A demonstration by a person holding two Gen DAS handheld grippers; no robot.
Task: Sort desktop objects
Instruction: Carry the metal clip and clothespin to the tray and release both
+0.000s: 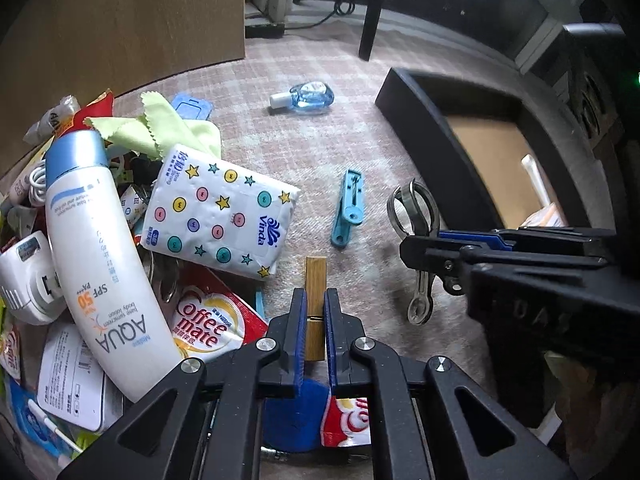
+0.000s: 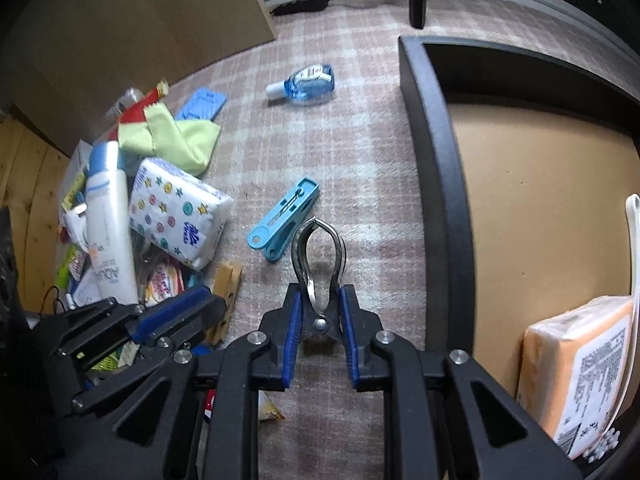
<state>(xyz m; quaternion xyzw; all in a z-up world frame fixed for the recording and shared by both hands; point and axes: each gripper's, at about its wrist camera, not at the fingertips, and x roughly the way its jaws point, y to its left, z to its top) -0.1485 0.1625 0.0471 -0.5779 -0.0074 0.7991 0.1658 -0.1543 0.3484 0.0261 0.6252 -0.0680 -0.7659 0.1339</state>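
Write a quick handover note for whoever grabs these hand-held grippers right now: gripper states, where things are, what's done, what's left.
Left hand-held gripper: shut on a wooden clothespin, beside the pile.
Right hand-held gripper: shut on a metal clip, next to the black tray.
Done: an orange packet already lies in the tray.
Left on the checked cloth: the blue clothespin, the blue bottle, and the pile with the Vinda tissue pack, sunscreen bottle, green cloth and Coffee mate sachet.
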